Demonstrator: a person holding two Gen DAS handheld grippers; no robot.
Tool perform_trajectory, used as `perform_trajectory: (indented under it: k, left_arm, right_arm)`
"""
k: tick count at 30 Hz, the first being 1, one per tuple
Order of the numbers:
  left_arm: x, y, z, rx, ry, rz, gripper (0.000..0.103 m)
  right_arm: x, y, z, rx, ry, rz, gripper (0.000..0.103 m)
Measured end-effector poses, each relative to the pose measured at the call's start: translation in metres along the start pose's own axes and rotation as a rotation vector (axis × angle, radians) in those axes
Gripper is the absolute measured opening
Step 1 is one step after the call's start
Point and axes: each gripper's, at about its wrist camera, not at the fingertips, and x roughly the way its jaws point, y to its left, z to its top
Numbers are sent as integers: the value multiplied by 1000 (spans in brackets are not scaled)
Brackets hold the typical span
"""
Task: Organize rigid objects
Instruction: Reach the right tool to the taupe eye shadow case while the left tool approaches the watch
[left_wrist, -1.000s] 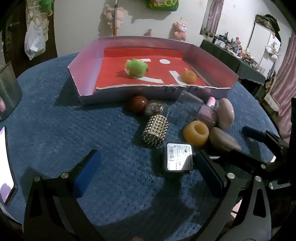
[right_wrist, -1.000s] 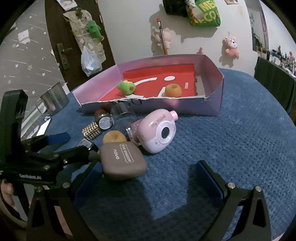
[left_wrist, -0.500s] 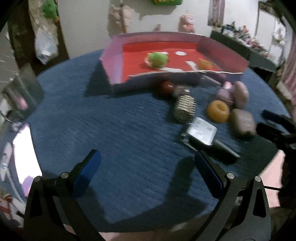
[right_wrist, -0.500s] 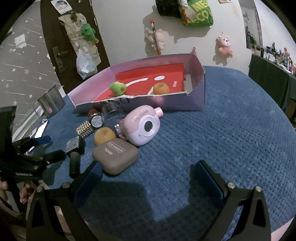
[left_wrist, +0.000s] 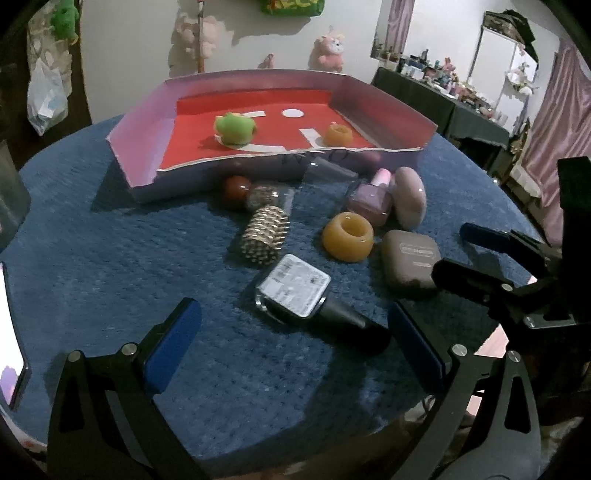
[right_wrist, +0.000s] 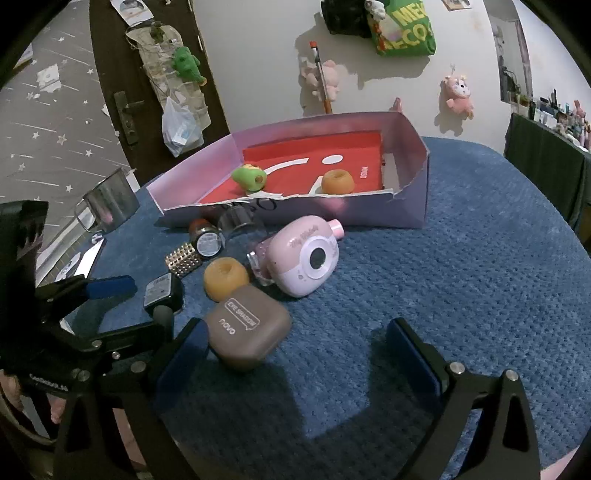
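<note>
Black-handled device now released, rotated

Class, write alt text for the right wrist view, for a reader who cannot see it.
An open right gripper hovers over a blue tablecloth, a brown eyeshadow case by its left finger. Beyond lie a pink toy camera, an orange ring and a studded roller, before a red-lined box holding a green toy.

Small objects clustered before red-floored tray
</note>
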Motion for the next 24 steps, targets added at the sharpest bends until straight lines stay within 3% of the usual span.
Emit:
perform_trajectory:
  k: [4, 7, 24]
  left_arm:
    - [8, -8, -4, 28, 12, -9, 102]
    - [11, -9, -5, 52, 12, 43, 103]
    - [-8, 28, -17, -43, 5, 91, 103]
  right_arm:
    - [0, -2, -1, 11, -1, -6, 100]
    - [-1, -5, -1, 23, 2, -1, 100]
    - [12, 20, -4, -81, -5, 12, 100]
